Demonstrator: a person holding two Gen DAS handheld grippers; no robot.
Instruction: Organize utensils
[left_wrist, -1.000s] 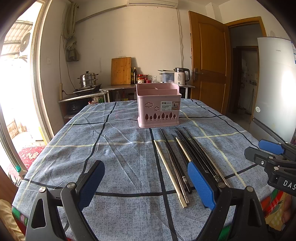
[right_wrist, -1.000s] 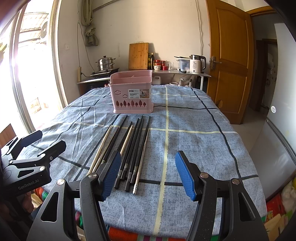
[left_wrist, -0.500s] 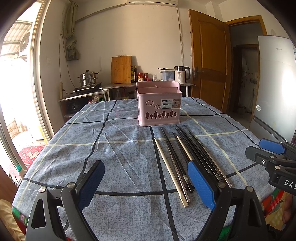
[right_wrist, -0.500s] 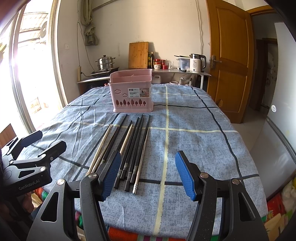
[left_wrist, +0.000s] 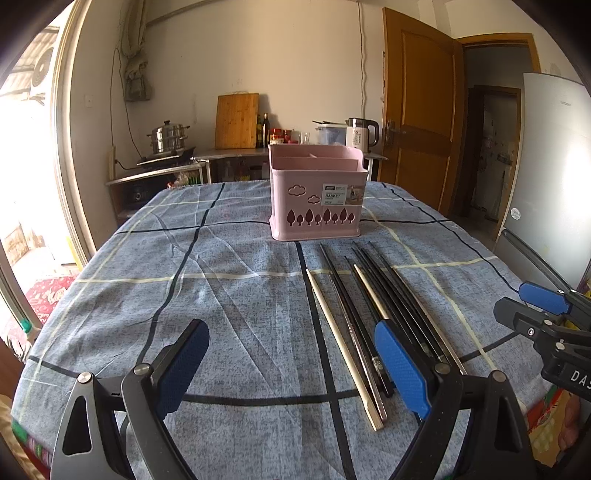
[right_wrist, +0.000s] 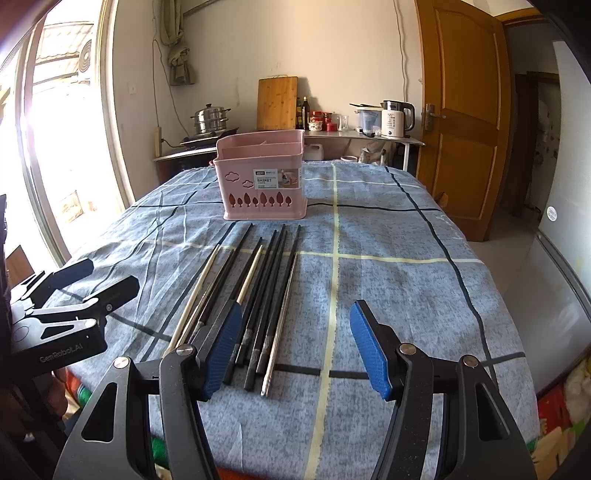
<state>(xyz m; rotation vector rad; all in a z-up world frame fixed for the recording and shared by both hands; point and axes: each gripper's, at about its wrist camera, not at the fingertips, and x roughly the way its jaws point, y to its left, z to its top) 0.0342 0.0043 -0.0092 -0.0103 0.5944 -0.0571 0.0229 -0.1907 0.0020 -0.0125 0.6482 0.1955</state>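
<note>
1. Blue-padded and spread wide, our left gripper (left_wrist: 291, 367) is hovering over bare tablecloth (left_wrist: 221, 295), pinching nothing, with the chopsticks just off to its right.
2. Moving right, we're looking at the chopsticks (right_wrist: 255, 291) lying side by side in a loose row on the cloth: a pale wooden one, several black ones and a metal-looking one, tips pointing toward the pink basket (right_wrist: 264, 184). The basket's sitting upright beyond them, nothing sticking out of its compartments that we can see.
3. Our right gripper (right_wrist: 297, 347) is hanging at the near ends of the sticks, fingers wide apart and empty too, its left pad over the black ones.
4. What we're worrying about: the sticks are thin and packed close, so closing on one could easily drag a neighbour along or roll it away. Wrinkly cloth could snag a pad, and a stick pinched at its end will probably droop on the way to the basket.
</note>
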